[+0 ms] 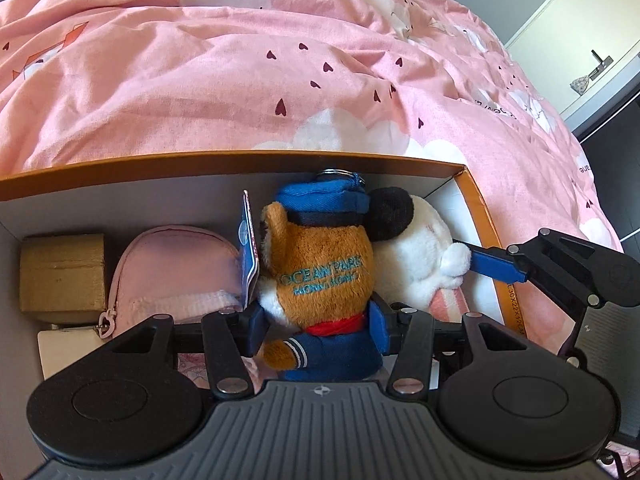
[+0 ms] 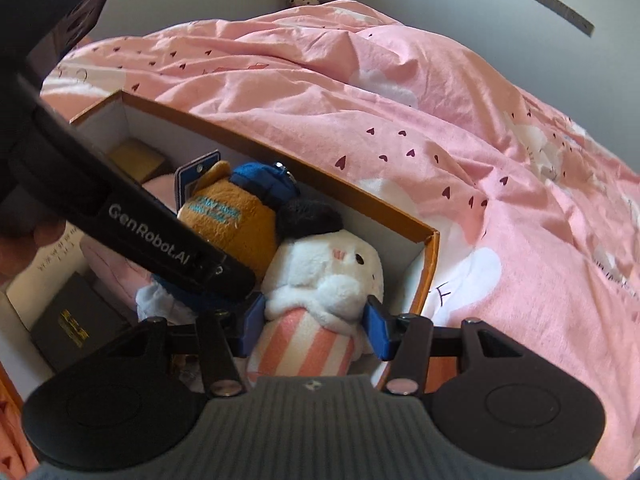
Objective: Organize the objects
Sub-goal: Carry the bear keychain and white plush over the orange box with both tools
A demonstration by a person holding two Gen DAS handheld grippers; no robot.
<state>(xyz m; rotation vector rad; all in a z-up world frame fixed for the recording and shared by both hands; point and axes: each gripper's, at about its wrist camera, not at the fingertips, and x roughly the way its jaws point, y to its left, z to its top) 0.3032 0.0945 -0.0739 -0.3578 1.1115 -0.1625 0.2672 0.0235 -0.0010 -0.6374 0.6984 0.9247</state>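
An orange-rimmed cardboard box [image 1: 240, 160] sits on a pink bed. My left gripper [image 1: 318, 330] is shut on a brown bear plush [image 1: 324, 276] with a blue cap and "Ocean Park" lettering, inside the box. My right gripper [image 2: 314, 326] is shut on a white plush [image 2: 324, 276] with a black ear and pink striped body, beside the bear [image 2: 228, 220] at the box's right end. The white plush [image 1: 420, 248] and a right fingertip [image 1: 496, 266] also show in the left wrist view. The left gripper's arm [image 2: 160, 236] crosses the right wrist view.
Inside the box lie a pink pouch [image 1: 176, 272], a gold box [image 1: 62, 272], a white card [image 1: 68, 348] and a black box [image 2: 76, 328]. The pink heart-print duvet [image 1: 280, 60] surrounds the box [image 2: 320, 184]. White cabinets [image 1: 580, 40] stand at far right.
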